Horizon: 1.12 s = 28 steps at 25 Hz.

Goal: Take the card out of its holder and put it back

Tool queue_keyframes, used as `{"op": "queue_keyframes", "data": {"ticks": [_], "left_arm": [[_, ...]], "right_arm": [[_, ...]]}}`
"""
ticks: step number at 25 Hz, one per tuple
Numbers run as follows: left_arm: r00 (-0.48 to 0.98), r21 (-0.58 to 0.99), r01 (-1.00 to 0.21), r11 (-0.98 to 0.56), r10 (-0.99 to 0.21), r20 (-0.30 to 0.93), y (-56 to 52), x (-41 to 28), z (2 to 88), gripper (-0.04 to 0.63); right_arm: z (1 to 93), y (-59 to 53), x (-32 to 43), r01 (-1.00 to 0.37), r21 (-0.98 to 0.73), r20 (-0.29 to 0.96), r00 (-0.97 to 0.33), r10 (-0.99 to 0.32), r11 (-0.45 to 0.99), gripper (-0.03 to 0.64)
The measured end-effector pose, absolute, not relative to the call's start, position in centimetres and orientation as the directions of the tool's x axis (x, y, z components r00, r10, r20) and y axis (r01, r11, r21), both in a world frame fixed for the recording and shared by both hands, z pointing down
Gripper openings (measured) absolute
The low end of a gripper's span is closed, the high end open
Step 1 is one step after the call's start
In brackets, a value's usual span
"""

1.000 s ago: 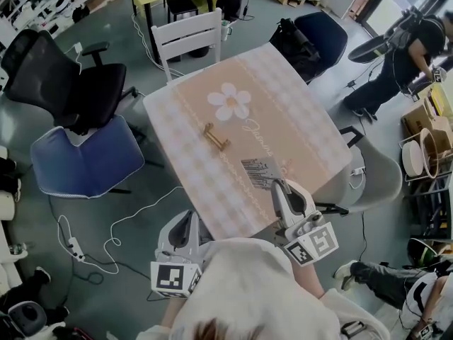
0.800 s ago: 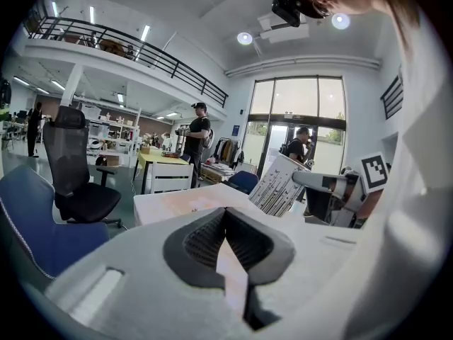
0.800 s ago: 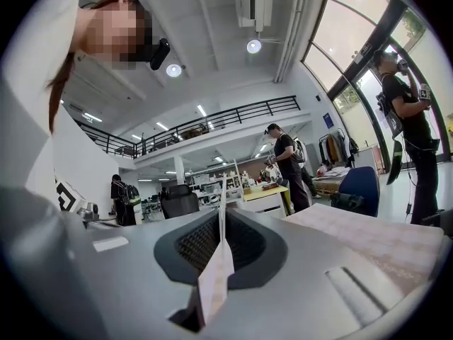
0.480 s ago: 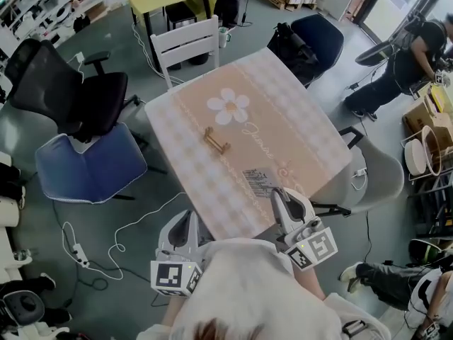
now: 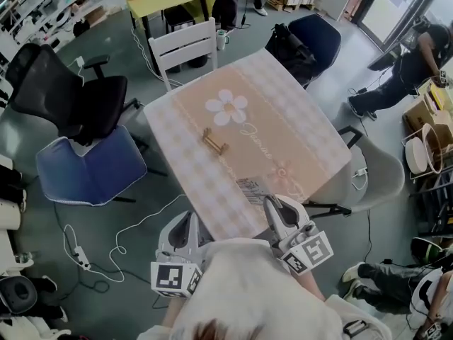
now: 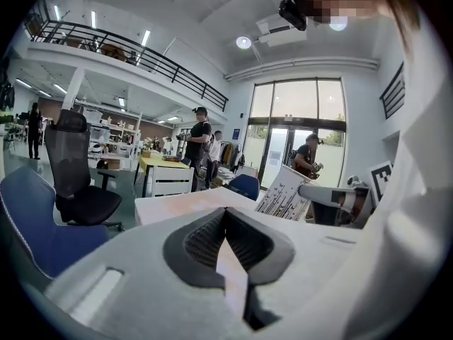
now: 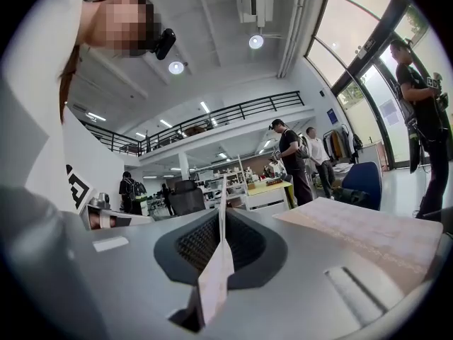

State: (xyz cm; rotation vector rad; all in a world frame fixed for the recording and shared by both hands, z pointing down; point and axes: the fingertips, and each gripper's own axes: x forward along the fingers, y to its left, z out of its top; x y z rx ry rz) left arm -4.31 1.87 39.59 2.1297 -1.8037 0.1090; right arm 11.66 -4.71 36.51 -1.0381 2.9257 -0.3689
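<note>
Item, card point(image 5: 253, 189): out of its holder point(image 5: 216, 141), held edge-on between the closed jaws of the right gripper point(image 5: 273, 204) at lower centre of the head view, over the near edge of the table point(image 5: 297, 129); the holder stands empty at mid-frame, well apart. Item, left gripper point(image 5: 185, 219): jaws together on nothing, low at the frame's bottom left, off the table. Step judged: removal done, return pending; the next move calls for carrying the card up-frame and lining its lower edge with the holder's slot.

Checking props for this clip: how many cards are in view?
1. The card is pinched in the right gripper, above the near edge of the table. The holder at the middle of the table is empty. I see no other card.
</note>
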Motion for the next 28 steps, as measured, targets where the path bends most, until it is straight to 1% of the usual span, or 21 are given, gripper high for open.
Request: {"op": "queue_keyframes", "data": {"ticks": [11,18,28], "left_arm": [[0.200,0.213,-0.966,-0.145,-0.941,0.271,1.91,-3.94,40.03,0.000],[0.183,0.204,-0.970,-0.129,-0.945,0.271,2.22,-4.45,39.92,0.000],[0.225,0.193,-0.966,-0.173,-0.929,0.294,1.86,-3.81,40.28,0.000]], "right_arm": [[37.06,-4.17,11.59,-0.613,-0.220,0.080,-0.786,-0.613,0.758,0.018],[37.01,-4.07,11.02,-0.602,-0.224,0.084,-0.796,-0.600,0.767,0.018],[37.09,-4.23,11.25,-0.617,-0.237,0.085,-0.783,-0.616,0.751,0.018]]}}
